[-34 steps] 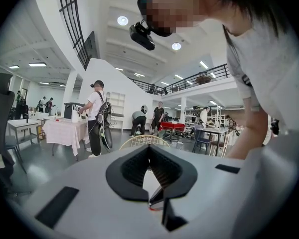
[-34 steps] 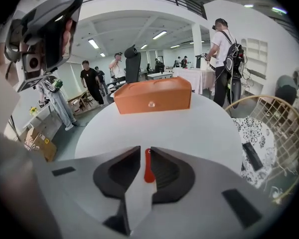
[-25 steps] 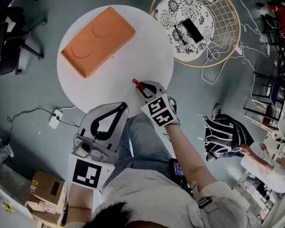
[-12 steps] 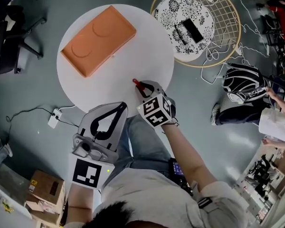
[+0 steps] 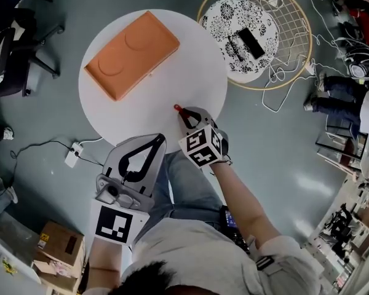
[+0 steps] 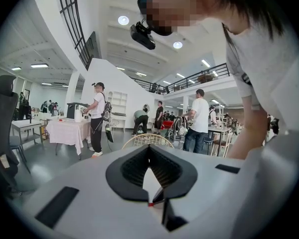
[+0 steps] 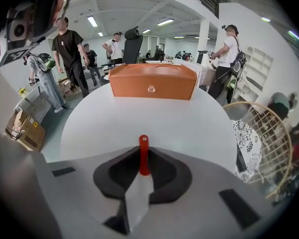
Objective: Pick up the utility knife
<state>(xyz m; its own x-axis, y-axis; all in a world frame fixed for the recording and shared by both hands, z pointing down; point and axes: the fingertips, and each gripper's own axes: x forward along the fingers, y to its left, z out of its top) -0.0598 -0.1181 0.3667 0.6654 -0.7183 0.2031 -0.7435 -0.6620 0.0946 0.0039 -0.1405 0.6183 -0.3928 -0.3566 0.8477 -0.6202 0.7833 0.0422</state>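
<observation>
At the lower left of the head view, the left gripper hangs off the near edge of the round white table, over the person's lap. Its own view shows the jaws pressed together with nothing between them, pointing out into a large open room, so it takes no part in the grasp.

On the far left part of the table lies an orange box, lid down, well apart from both grippers.

Near the table's front edge, right of centre, is the utility knife, a slim red handle. The right gripper has clamped onto it: in the right gripper view the jaws meet on the handle, and its rounded end pokes out beyond the tips toward the orange box.

So the grasp looks made. Whether the knife has left the tabletop cannot be told from these views; what seems left is raising it clear.

On the floor to the right stands a round wire basket holding a patterned cushion.
</observation>
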